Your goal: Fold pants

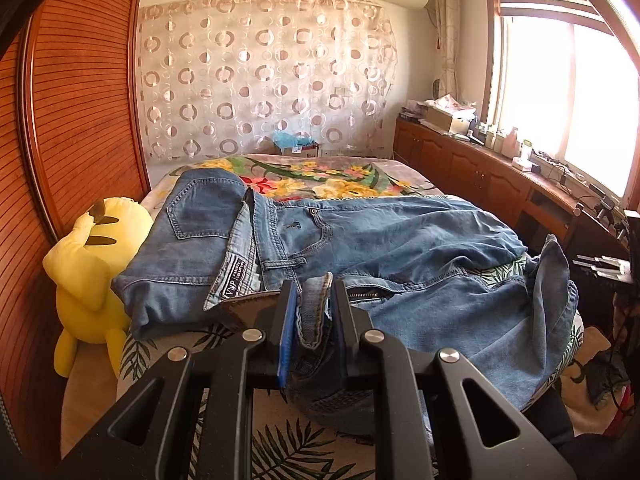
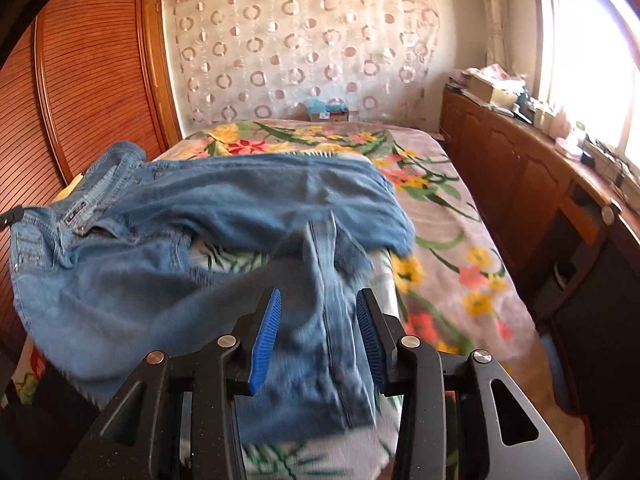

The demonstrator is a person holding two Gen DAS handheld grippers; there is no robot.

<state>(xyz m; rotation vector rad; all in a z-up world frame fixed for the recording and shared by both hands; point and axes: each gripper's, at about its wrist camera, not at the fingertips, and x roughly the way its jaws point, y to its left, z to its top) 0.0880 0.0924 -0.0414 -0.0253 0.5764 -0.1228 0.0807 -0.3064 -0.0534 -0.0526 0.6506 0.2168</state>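
Blue jeans [image 1: 360,248] lay rumpled across a bed [image 1: 344,172] with a floral cover, waistband toward nine o'clock and legs trailing toward three o'clock. In the left wrist view, the left gripper [image 1: 314,304] sat at six o'clock, its jaws clamped together on a bunched edge of denim near the zipper. In the right wrist view, the right gripper [image 2: 318,320] also sat at six o'clock, jaws apart, with a seamed leg draped between them; the cloth was blurred and did not look pinched. A yellow plush toy [image 1: 88,276] leaned at nine o'clock beside the bed. The fold seemed barely begun: judging from this, the next move called for closing the right gripper on the leg, then carrying both grips across so one leg lands on the other.
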